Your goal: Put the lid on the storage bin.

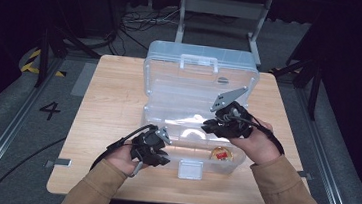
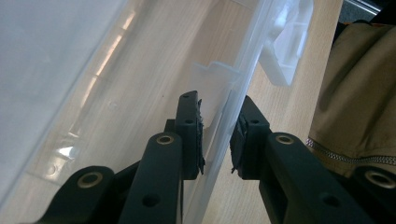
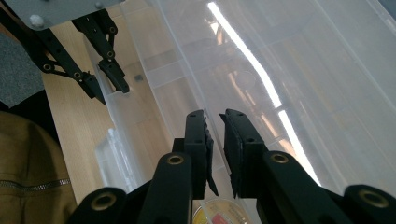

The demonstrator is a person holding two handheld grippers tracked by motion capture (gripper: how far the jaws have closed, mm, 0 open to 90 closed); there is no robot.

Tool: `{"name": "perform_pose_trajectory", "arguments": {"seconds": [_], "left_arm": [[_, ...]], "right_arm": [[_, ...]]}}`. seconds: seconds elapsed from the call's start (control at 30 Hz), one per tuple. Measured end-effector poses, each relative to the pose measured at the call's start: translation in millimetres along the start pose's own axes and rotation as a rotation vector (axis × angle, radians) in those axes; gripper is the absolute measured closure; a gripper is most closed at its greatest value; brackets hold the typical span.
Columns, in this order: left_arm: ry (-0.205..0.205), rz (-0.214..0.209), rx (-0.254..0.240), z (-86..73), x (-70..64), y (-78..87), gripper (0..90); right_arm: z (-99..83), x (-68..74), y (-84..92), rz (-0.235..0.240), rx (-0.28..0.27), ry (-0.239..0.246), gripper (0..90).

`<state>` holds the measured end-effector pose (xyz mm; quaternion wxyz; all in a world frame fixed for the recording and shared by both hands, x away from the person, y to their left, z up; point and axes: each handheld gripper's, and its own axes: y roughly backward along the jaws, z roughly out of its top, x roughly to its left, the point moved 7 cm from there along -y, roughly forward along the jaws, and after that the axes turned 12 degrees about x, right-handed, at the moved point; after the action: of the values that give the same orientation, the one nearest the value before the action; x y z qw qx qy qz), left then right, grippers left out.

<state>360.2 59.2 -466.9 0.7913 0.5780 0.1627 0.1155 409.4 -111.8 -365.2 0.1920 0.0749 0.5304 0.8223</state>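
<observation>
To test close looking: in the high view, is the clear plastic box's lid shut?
No: the lid stands raised behind the clear plastic box, whose inside is open to view.

L gripper [image 1: 156,152]: near front desk edge, jaws part-closed, narrow gap | R gripper [image 1: 215,125]: mid-desk, angled left, jaws nearly closed

Overhead light falls evenly on the table [image 1: 106,125] while the surroundings sink into near-black – the high view is soft and slightly blurred. A bright glare streak runs along the clear plastic box [image 3: 261,79]; its near walls look hazy
</observation>
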Motion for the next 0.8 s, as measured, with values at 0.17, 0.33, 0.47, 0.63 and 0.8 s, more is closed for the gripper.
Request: {"name": "perform_pose_trajectory", "arguments": {"seconds": [0.17,0.33,0.47,0.63,0.8], "left_arm": [[0.001,0.001,0.002,-0.2,0.0,0.1,75.5],[0.002,0.000,0.001,-0.1,-0.1,0.1,75.5],[0.004,0.000,0.000,-0.1,-0.3,0.1,75.5],[0.002,0.003,0.000,-0.2,-0.3,0.1,75.5],[-0.001,0.013,0.003,-0.2,-0.5,-0.3,75.5]], "right_arm": [[-1.6,2.2,-1.1,0.009,-0.002,0.005,79.6],[-3.2,4.6,-2.3,0.018,-0.002,0.008,79.4],[-4.9,5.8,-3.2,0.021,-0.001,0.016,79.1],[-6.5,8.6,-4.6,0.026,0.001,0.017,79.1],[-8.3,9.9,-5.5,0.032,0.000,0.016,79.3]]}}
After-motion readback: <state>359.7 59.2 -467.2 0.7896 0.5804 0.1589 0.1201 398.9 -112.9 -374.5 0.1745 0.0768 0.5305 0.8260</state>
